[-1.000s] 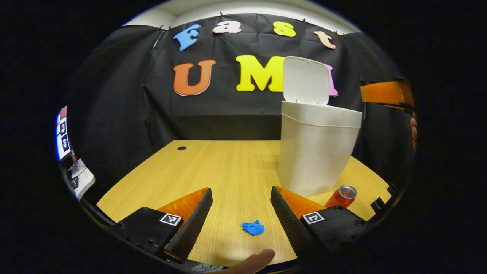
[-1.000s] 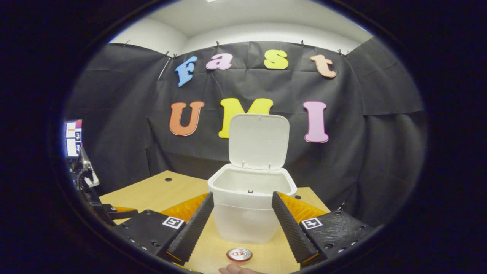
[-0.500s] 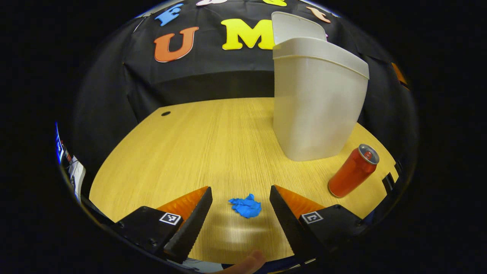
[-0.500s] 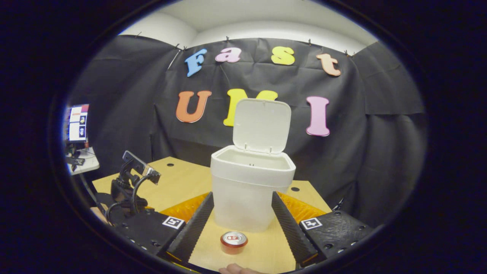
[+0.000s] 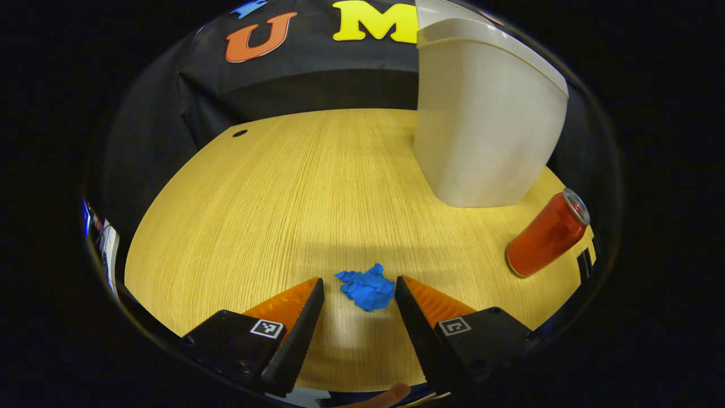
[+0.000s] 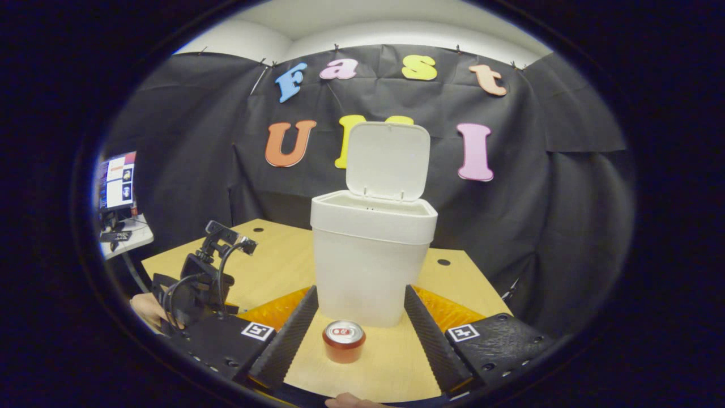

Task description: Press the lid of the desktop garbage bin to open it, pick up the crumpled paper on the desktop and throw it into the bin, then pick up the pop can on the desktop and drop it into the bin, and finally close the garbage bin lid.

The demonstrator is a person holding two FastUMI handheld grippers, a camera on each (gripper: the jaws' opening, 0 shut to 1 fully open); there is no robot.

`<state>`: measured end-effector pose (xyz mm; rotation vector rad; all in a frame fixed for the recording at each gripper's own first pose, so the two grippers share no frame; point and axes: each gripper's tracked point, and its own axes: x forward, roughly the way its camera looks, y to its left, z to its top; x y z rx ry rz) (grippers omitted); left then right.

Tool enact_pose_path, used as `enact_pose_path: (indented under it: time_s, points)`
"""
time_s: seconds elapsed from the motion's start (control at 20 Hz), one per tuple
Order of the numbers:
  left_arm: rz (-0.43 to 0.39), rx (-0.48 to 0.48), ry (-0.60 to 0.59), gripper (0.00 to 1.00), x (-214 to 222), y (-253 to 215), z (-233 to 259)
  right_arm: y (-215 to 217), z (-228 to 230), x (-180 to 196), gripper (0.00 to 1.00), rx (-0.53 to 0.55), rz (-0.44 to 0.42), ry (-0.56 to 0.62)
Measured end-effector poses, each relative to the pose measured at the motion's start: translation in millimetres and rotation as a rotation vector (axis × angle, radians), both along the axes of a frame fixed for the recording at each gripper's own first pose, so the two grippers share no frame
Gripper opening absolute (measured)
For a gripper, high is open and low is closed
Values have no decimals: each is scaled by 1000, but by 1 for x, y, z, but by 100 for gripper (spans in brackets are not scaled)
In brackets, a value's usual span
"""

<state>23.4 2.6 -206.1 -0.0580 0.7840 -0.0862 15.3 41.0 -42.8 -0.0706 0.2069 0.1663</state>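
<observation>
In the left gripper view, the left gripper [image 5: 358,297] stood with its jaws spread, and the paper [image 5: 366,288] lay on the bench [image 5: 272,192] between its fingertips, touching neither. One second earlier the paper had sat lower in that view, short of the tips, and the view had looked level at the booth wall; the gripper had since pitched down and advanced, bringing the paper between the jaws. This indicated that the paper pick-up was in its approach phase, with the closing of the jaws not yet done. In the right gripper view, the right gripper [image 6: 361,314] was also spread, with the can [image 6: 344,341] standing upright on the bench between its fingers and clear of both. Over the same second the can had moved up from the bottom edge of that view, so this gripper had dropped lower over the bench. Beyond the can, the bin [image 6: 371,266] stood with its lid [image 6: 387,161] raised upright, so the opening step was judged complete. Left of the bin in that view, the left gripper's body with a hand [image 6: 148,310] behind it had come forward over the bench. In the left gripper view the can [image 5: 546,233] stood near the bin [image 5: 487,119], not touching it.
</observation>
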Motion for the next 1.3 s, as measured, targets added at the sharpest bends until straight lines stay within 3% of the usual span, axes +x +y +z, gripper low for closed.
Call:
enact_pose_path:
  time_s: [0.1,0.2,0.4,0.45,0.5,0.55,0.7,0.75,0.8,0.85,0.9,1.3]
  points:
    - [9,-4,3,87,-2,-1,3,-1,-13,-1,95,2,1,17]
    - [7,-1,-8,76,6,-1,0,-2,-30,-3,95,-11,3,35]
    - [0,0,-30,71,21,1,-3,3,-70,-5,98,-64,6,47]
    - [-4,0,-34,76,21,1,-4,5,-84,-4,98,-88,7,59]
    - [-8,1,-35,67,21,1,-4,7,-98,-2,98,-121,11,82]
    - [-11,4,-38,65,21,3,-4,7,-112,-1,95,-141,8,110]
    - [-3,20,-40,47,21,7,-4,18,-138,0,95,-121,32,196]
    - [5,30,-42,51,21,10,-3,19,-143,0,95,-111,31,217]
    - [11,40,-51,43,21,13,-1,19,-146,2,95,-103,29,234]
    - [16,42,-60,49,23,15,1,18,-150,2,99,-94,26,247]
    - [22,36,-67,43,22,15,6,18,-149,3,96,-82,22,253]
    - [48,-72,-168,43,25,14,43,27,-159,23,98,12,-33,274]
